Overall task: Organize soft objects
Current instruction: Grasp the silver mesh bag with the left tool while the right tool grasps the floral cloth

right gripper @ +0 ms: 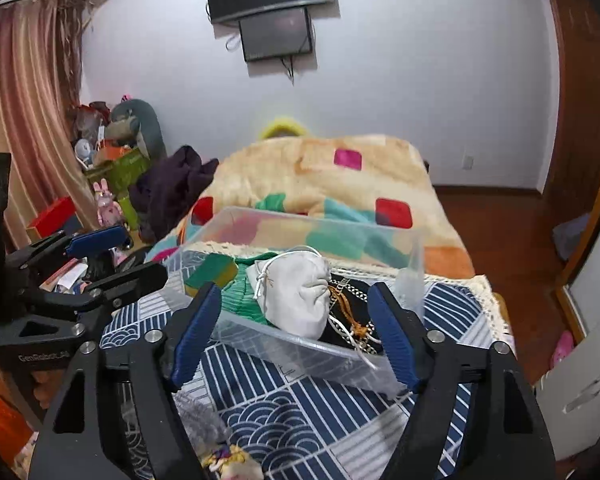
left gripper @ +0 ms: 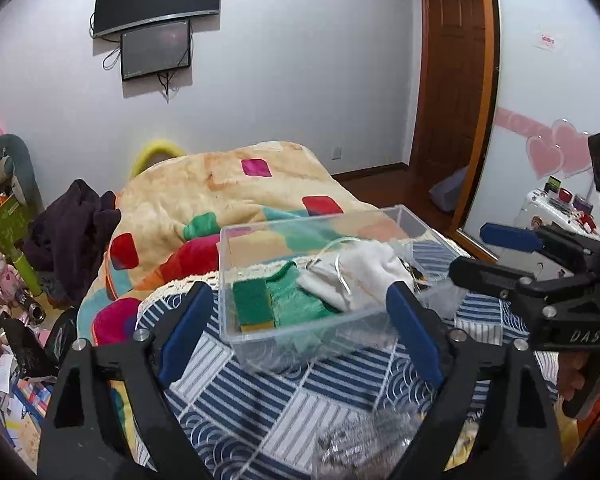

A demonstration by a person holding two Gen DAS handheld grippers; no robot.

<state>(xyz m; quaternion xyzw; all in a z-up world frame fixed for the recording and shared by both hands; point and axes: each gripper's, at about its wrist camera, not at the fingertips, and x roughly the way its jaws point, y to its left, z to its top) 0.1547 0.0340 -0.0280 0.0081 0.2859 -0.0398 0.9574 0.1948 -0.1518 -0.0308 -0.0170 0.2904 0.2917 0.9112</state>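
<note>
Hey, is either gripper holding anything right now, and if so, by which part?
Nothing is held. The left gripper and right gripper are both open, empty, hovering before the clear bin.

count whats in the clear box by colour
green: 2, a sponge and a knit cloth
white: 1, a drawstring pouch
black: 1, a dark item with gold cord, partly hidden
total: 4 inside the clear box

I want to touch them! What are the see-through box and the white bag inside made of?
The box looks like clear hard plastic: glossy, and the cloth shows through its walls. The white drawstring pouch seems soft woven fabric: matte, wrinkled, cinched by a cord.
</note>
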